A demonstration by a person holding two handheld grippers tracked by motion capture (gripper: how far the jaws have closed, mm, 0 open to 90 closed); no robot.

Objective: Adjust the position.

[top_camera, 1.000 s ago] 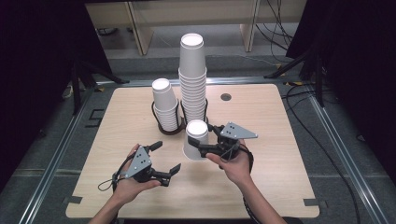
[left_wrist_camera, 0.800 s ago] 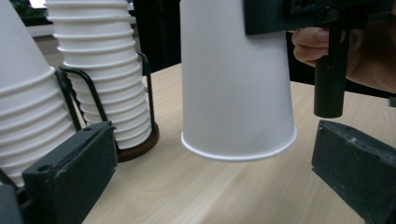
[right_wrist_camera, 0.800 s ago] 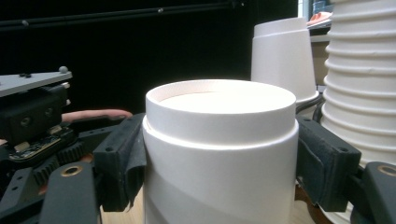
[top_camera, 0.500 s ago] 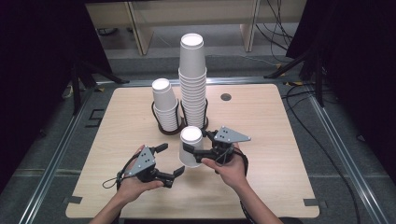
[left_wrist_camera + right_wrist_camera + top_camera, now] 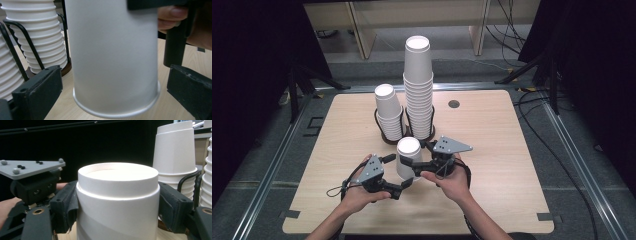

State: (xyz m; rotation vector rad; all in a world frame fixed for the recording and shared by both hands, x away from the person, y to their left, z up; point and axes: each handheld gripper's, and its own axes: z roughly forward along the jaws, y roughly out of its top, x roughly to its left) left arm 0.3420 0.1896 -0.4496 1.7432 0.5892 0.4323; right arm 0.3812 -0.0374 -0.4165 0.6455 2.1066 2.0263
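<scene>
The right tongs [image 5: 412,161] are clamped on a white paper cup [image 5: 408,157], upside down, one jaw pressed to each side of it near its upper end, as the right gripper view shows [image 5: 118,202]. The cup is lifted: in the left gripper view its rim [image 5: 117,110] hangs clear of the wooden surface [image 5: 492,135]. The left tongs [image 5: 398,172] are apart, one jaw on either side of the cup's lower part and neither touching it.

Just behind the cup stand two wire holders with upside-down cups. The short stack [image 5: 388,112] is on the left and leans a little. The tall stack [image 5: 418,85] is on the right and stands upright. Both are close to the held cup, and the left gripper view shows their ribbed sides [image 5: 37,42] just past the left jaw. A small dark round hole [image 5: 454,104] lies on the surface farther back, well apart from the hands.
</scene>
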